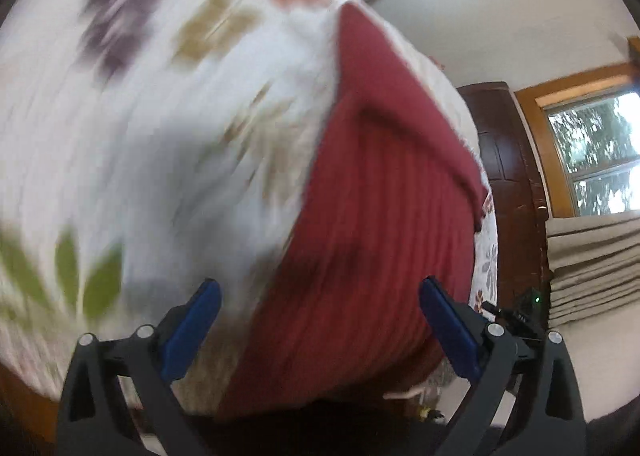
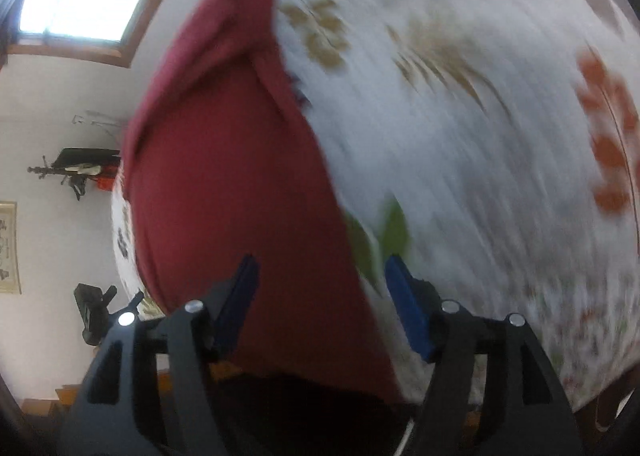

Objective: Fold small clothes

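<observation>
One red garment (image 1: 372,224) is seen lying on a floral-printed sheet (image 1: 168,144), right of centre in the left wrist view and left of centre in the right. A fold seems already made, since a flap is doubled over along its far edge, though blur leaves this uncertain; further folds are judged to remain. The left tongs (image 1: 320,320) and right tongs (image 2: 320,296) are held wide apart, nothing gripped.
</observation>
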### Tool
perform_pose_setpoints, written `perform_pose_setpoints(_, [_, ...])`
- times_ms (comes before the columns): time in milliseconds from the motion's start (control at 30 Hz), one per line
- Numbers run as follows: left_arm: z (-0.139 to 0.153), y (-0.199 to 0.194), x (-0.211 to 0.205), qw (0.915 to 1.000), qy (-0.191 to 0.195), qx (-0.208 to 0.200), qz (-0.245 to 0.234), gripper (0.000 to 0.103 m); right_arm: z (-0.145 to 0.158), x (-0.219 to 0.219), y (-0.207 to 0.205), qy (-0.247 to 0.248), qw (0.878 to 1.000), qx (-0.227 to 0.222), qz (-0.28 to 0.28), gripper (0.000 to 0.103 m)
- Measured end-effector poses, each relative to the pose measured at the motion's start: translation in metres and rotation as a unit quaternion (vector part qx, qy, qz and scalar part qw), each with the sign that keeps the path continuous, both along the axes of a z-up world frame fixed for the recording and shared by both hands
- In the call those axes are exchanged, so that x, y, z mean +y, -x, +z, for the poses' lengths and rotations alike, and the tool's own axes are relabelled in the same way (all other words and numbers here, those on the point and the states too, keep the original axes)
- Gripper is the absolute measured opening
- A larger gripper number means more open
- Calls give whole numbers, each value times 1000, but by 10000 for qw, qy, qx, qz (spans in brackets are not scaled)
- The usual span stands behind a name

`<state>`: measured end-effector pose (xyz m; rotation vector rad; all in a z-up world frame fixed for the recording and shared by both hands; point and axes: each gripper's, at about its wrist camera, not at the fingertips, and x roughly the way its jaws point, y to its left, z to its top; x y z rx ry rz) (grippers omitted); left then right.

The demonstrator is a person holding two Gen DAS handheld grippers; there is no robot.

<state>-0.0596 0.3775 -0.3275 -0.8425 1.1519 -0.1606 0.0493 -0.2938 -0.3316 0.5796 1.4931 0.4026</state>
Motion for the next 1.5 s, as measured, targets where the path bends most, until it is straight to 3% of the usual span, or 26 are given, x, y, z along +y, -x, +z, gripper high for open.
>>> perform_pose_setpoints(100, [-25,30,-5,9994,152,297,22,99,-13,-13,31,-24,9997,233,-87,67])
perform_pose_setpoints(200, [-38,47,-8,9996,81,248,-123,99,-31,-15,62,-224,9985,500,-6,65])
perform_pose_setpoints(333, [-66,60,-9,9972,539,439,-259,99,-51,-7,85,-275,9966,746,203,65])
perform_pose_setpoints(400, [-72,63,-9,9967,572,449,-347,99,-58,-3,93,-218,9959,799,367,65])
perform_pose_setpoints(700, [-92,49,-18,9946,403,688,-670,99,-68,36,92,-157,9946,846,585,65])
perform_pose_setpoints(867, [-105,42,-45,9860,821,812,-1201,99,-58,53,88,-348,9935,853,667,66])
perform_pose_setpoints(967, [-113,39,-53,9832,849,874,-1362,97,-57,47,94,-467,9928,882,657,63])
perform_pose_setpoints(1000, [-117,38,-53,9826,901,934,-1331,94,-61,42,94,-478,9928,911,615,60])
perform_pose_setpoints(1033, [-122,37,-52,9812,1025,1021,-1280,81,-64,41,94,-500,9926,948,573,58])
perform_pose_setpoints(1067, [-124,36,-52,9797,1114,1053,-1293,60,-64,40,91,-522,9924,962,555,57])
perform_pose_setpoints(1200, [-118,29,-59,9743,1114,1077,-1635,37,-59,44,88,-725,9909,946,625,52])
perform_pose_setpoints(1233, [-116,32,-61,9738,1089,1055,-1695,27,-55,47,88,-779,9905,922,655,46])
perform_pose_setpoints(1300, [-114,34,-61,9738,1020,1031,-1750,21,-55,48,90,-914,9891,946,655,31])
perform_pose_setpoints(1400, [-115,31,-62,9755,986,1053,-1660,20,-58,54,93,-845,9902,922,618,31])
perform_pose_setpoints(1433, [-117,28,-61,9781,858,1088,-1556,31,-66,45,90,-764,9912,910,588,31])
perform_pose_setpoints(1467, [-119,31,-54,9796,816,1108,-1465,53,-69,44,91,-732,9914,917,573,31])
perform_pose_setpoints(1500, [-122,30,-52,9805,885,1125,-1345,61,-72,41,91,-747,9913,922,571,33])
